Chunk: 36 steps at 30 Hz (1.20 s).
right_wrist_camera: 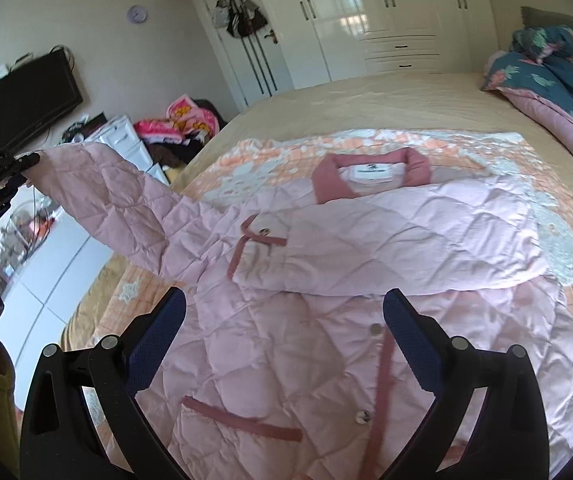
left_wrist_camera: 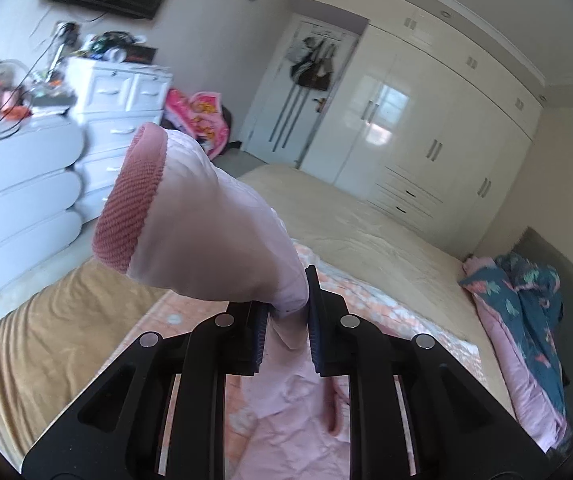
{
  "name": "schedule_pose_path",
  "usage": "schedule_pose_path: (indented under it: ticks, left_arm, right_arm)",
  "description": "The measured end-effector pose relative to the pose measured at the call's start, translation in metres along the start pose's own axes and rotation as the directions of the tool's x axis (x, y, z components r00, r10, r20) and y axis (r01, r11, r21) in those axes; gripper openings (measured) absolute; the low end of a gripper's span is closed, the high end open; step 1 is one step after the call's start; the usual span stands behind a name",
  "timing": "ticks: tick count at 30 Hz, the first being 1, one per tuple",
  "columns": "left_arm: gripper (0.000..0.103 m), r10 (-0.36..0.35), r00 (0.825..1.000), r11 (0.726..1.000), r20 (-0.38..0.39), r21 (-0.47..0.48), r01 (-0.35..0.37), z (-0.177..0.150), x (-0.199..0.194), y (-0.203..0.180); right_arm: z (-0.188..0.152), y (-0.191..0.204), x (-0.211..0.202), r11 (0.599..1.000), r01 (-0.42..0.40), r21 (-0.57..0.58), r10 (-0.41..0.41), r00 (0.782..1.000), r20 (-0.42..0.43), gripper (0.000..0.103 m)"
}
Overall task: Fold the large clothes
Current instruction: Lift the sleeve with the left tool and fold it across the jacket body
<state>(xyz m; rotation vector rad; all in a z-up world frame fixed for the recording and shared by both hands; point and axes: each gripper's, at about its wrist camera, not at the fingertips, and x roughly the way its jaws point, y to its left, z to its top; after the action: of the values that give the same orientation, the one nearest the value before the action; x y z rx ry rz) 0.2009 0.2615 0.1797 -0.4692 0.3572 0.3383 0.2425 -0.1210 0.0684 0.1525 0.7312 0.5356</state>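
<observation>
A pale pink quilted jacket with darker pink trim lies front-up on the bed, its collar toward the far side. One sleeve lies folded across the chest. The other sleeve is lifted off the bed to the left. My left gripper is shut on that sleeve near its ribbed cuff, which sticks up past the fingers. In the right wrist view the left gripper shows at the far left, holding the sleeve's end. My right gripper hovers open over the jacket's lower front, holding nothing.
An orange-and-white patterned blanket lies under the jacket on the beige bed. A dark floral quilt is bunched at the head end. White drawers and a cluttered white counter stand left of the bed; wardrobes line the far wall.
</observation>
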Motion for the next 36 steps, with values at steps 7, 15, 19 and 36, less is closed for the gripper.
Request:
schedule_pose_path:
  ticks: [7,15,19,36]
  left_arm:
    - [0.01,-0.046,0.999,0.997,-0.015,0.062,0.047,-0.007,0.003,-0.044]
    - [0.01,-0.091,0.995,0.989,-0.046,0.112,0.096,-0.024,0.01,-0.094]
    - [0.01,-0.112,0.991,0.983,-0.067,0.142,0.12,-0.035,0.015,-0.118]
    - [0.01,-0.147,0.975,0.947,-0.168,0.262,0.188,-0.095,0.039,-0.202]
  right_arm:
    - [-0.002,-0.028,-0.018,0.998,0.004,0.061,-0.006,1.0,0.023,0.098]
    - [-0.004,-0.056,-0.035,0.995,0.012,0.102,-0.016,0.999,0.041,0.098]
    - [-0.005,-0.07,-0.042,0.993,0.019,0.119,-0.026,0.998,0.054,0.098]
    - [-0.012,-0.127,-0.058,0.978,0.028,0.205,-0.046,0.995,0.084,0.098]
